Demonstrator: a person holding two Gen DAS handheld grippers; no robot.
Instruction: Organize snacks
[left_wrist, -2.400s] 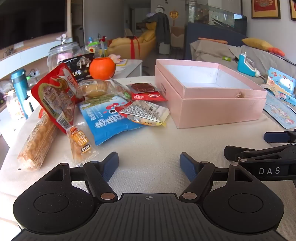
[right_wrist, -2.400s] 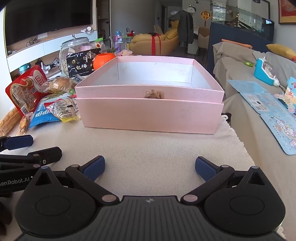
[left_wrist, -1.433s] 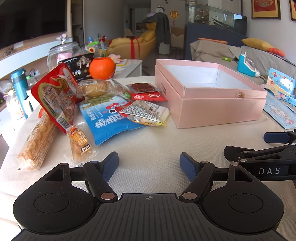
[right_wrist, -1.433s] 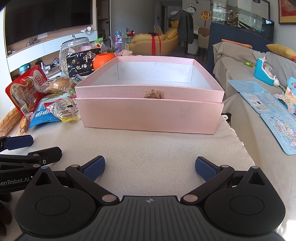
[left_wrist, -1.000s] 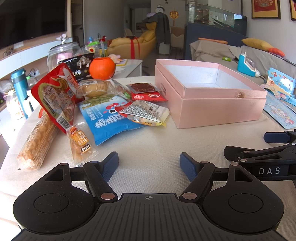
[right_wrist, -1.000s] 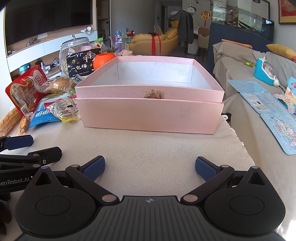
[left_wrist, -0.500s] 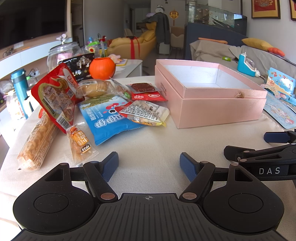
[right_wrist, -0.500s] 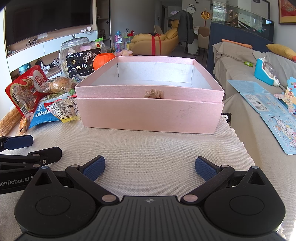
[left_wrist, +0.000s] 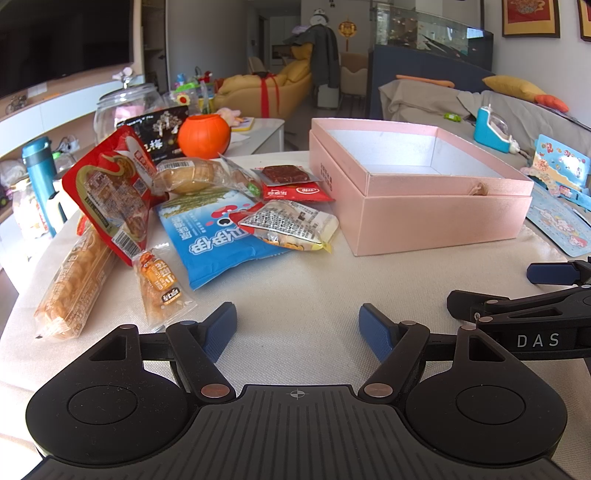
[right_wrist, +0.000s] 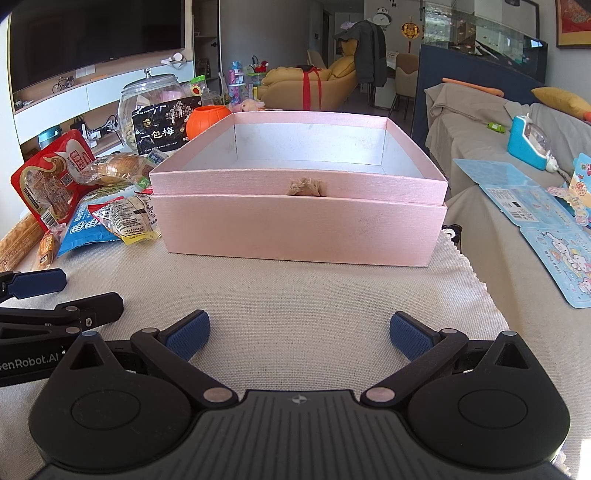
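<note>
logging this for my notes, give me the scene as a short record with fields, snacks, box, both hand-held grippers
surface: table with a beige cloth
box: pink box, open top, nothing visible inside
snacks: loose pile left of the box, none in it yet; blue packet, red packet, long pastry pack
left hand-held gripper: open, holding nothing, low over the cloth
right hand-held gripper: open, holding nothing, facing the box
behind pile: orange pumpkin pot, glass jar
</note>
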